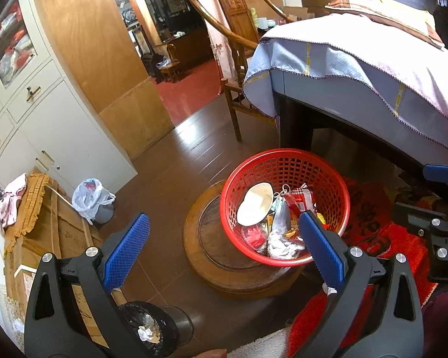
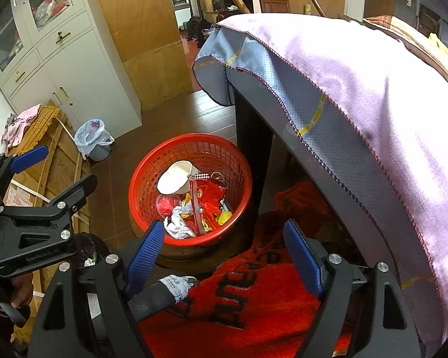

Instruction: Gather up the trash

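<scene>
Red basket (image 2: 191, 155), mouth upward

A dark wooden plank floor (image 1: 176, 149) carries everything here. At its middle sits a low round wooden stand (image 1: 212, 256), and the red mesh basket (image 1: 286, 161) rests on it. A red mat with dark lettering (image 2: 239, 298) lies on the floor at about 5 o'clock from the stand. At 9 o'clock stands a small grey bin lined with a white plastic bag (image 1: 92, 200), close to the white cabinet (image 1: 59, 137). At 7 o'clock is a black-lined bin (image 1: 149, 328) holding crumpled paper.
</scene>
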